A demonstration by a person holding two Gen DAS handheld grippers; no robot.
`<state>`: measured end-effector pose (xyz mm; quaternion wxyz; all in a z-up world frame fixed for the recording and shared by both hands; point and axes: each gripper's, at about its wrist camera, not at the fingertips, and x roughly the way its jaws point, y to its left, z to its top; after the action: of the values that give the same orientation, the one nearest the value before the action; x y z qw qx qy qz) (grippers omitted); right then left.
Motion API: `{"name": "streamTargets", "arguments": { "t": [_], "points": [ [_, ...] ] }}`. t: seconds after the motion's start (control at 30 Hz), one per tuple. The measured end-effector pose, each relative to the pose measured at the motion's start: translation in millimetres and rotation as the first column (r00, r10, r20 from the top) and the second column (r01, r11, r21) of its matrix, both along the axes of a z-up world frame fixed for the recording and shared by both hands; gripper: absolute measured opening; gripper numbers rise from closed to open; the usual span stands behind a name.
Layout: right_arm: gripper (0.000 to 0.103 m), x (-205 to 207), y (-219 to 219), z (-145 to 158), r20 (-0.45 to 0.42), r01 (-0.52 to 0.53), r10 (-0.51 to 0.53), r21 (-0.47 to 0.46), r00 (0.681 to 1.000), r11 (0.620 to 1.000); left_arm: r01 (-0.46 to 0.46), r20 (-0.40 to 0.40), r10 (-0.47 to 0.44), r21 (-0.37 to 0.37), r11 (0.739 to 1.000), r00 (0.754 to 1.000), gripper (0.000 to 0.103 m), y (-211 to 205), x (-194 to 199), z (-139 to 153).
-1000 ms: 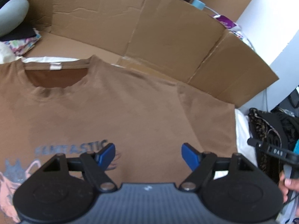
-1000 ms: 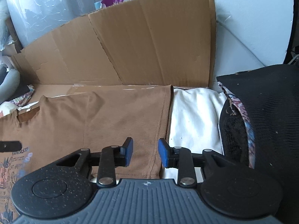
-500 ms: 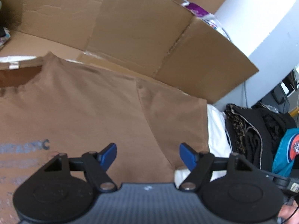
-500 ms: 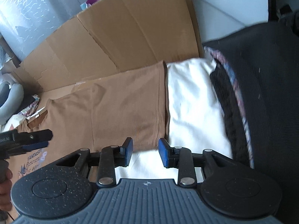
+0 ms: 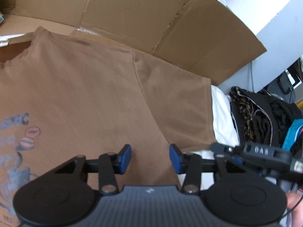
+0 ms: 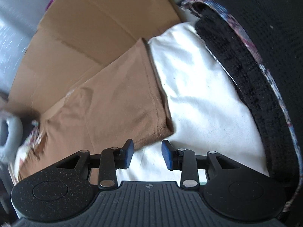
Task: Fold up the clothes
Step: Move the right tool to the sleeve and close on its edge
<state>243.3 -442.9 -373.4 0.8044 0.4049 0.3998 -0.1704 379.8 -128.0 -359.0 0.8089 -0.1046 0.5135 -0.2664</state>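
Left wrist: cardboard (image 5: pixel 132 15) backs white bedding (image 5: pixel 223 121).

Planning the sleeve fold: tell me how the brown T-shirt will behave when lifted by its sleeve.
The brown T-shirt lies flat with soft creases, so it is probably floppy and would drape. Its sleeve looks thin, so likely light. It may drag over the white cloth beneath.

Around the brown T-shirt (image 5: pixel 98 87) you have bare white bedding (image 6: pixel 198 87) off its sleeve; upright cardboard (image 5: pixel 132 13) blocks behind it, and a dark clothes heap (image 6: pixel 265 56) bounds the bedding's far side.
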Motion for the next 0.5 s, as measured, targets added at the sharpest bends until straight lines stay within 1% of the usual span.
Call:
{"name": "streamTargets", "arguments": {
  "t": [0.1,0.13,0.17,0.2,0.37,0.4,0.43,0.47,0.5],
  "points": [
    [0.042,1,-8,-4,-0.007,0.067,-0.067,0.045,0.998,0.997,0.008,0.003,-0.008,0.005,1.0,1.0,0.043,-2,-3,-2],
    [0.042,1,-11,-5,-0.007,0.089,-0.089,0.063,0.996,0.994,0.012,0.002,-0.012,0.006,1.0,1.0,0.04,-3,-3,-3],
    [0.042,2,-13,-6,-0.009,0.105,-0.105,0.072,0.994,0.992,0.017,0.001,-0.017,0.007,1.0,1.0,0.035,-5,-4,-4],
    [0.042,2,-14,-7,-0.011,0.121,-0.12,0.081,0.993,0.989,0.022,-0.001,-0.022,0.008,1.0,1.0,0.033,-6,-4,-5],
    [0.042,6,-16,-9,-0.028,0.166,-0.164,0.115,0.986,0.979,0.025,0.003,-0.025,0.026,0.999,1.0,0.031,-10,-5,-9],
    [0.04,7,-16,-10,-0.032,0.174,-0.171,0.123,0.985,0.977,0.025,0.006,-0.026,0.03,0.999,1.0,0.031,-11,-5,-9],
    [0.034,8,-16,-9,-0.031,0.179,-0.177,0.131,0.984,0.975,0.028,0.01,-0.028,0.033,0.999,1.0,0.031,-12,-5,-9],
    [0.031,8,-16,-9,-0.03,0.184,-0.182,0.139,0.983,0.973,0.031,0.015,-0.031,0.037,0.999,0.999,0.031,-13,-5,-10],
    [0.025,8,-17,-9,-0.029,0.187,-0.185,0.141,0.982,0.972,0.034,0.02,-0.035,0.043,0.998,0.999,0.031,-14,-5,-10]
  ]
}}
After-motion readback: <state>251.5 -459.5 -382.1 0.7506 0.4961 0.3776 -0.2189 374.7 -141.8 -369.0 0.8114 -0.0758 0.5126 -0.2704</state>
